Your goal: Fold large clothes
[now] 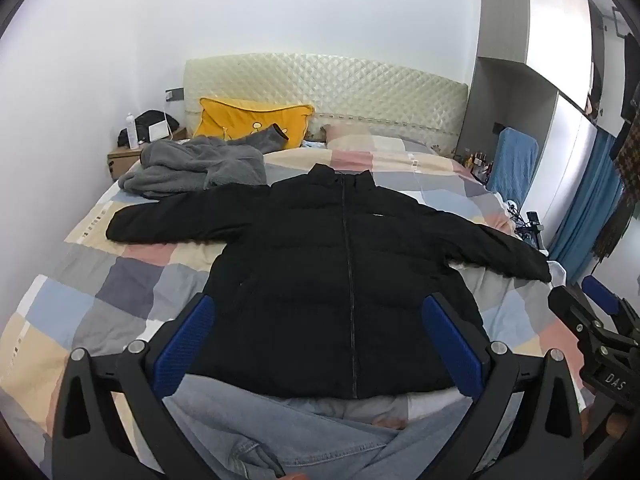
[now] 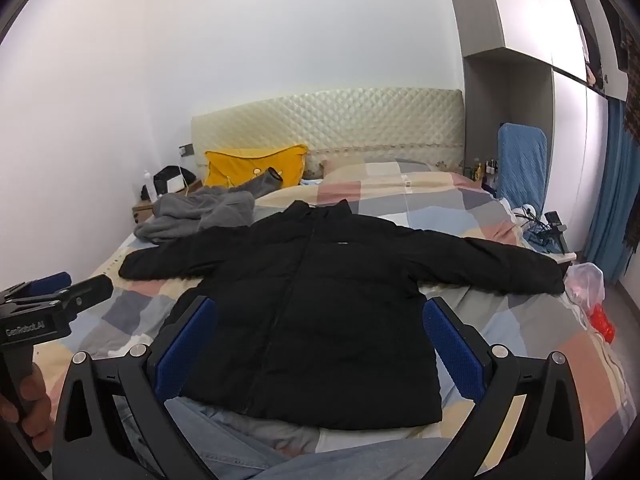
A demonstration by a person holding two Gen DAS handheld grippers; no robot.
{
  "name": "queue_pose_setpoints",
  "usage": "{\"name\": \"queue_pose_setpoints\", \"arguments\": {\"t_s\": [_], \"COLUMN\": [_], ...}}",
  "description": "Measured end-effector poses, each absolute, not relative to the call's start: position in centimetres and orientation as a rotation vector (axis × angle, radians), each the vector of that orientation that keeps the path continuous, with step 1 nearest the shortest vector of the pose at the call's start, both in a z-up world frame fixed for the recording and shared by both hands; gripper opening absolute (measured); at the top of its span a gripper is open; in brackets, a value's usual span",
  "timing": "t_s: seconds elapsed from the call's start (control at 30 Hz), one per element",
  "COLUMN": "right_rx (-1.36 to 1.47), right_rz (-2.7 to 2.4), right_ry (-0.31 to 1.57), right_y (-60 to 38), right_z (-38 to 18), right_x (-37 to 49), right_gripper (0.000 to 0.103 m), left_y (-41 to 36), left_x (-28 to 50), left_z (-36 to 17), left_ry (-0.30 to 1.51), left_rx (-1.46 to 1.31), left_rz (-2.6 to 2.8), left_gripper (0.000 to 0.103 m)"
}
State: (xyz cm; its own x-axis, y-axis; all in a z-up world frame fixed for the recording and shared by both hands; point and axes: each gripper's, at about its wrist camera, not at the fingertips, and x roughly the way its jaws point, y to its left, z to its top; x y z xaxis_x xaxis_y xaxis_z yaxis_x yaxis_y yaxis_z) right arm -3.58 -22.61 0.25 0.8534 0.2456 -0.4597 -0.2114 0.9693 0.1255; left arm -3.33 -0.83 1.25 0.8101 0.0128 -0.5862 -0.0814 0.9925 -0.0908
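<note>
A black puffer jacket lies flat and face up on the bed, zipped, both sleeves spread out to the sides. It also shows in the right wrist view. My left gripper is open and empty, held above the jacket's near hem. My right gripper is open and empty, also above the near hem. Each gripper shows at the edge of the other's view: the right one and the left one. Blue pads line the fingers.
The bed has a checkered quilt. A grey fleece garment and a yellow pillow lie near the headboard. Light jeans lie at the near edge. A plastic bag with red items sits at the bed's right.
</note>
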Motion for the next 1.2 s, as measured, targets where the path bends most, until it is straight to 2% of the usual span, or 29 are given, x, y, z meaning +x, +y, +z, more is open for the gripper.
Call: {"name": "queue_pose_setpoints", "arguments": {"t_s": [0.43, 1.2], "right_rx": [0.081, 0.06], "right_rz": [0.261, 0.286], "right_ry": [0.476, 0.516], "right_y": [-23.5, -20.5], "right_z": [0.7, -1.1], "right_x": [-4.3, 0.3], "right_gripper": [0.103, 0.103], "left_y": [-2.5, -0.3], "left_x": [-5.9, 0.0], "left_z": [3.1, 0.4], "left_ry": [0.58, 0.654], "left_rx": [-0.114, -0.141], "left_rz": [0.07, 0.087], "left_gripper": [0.103, 0.103]}}
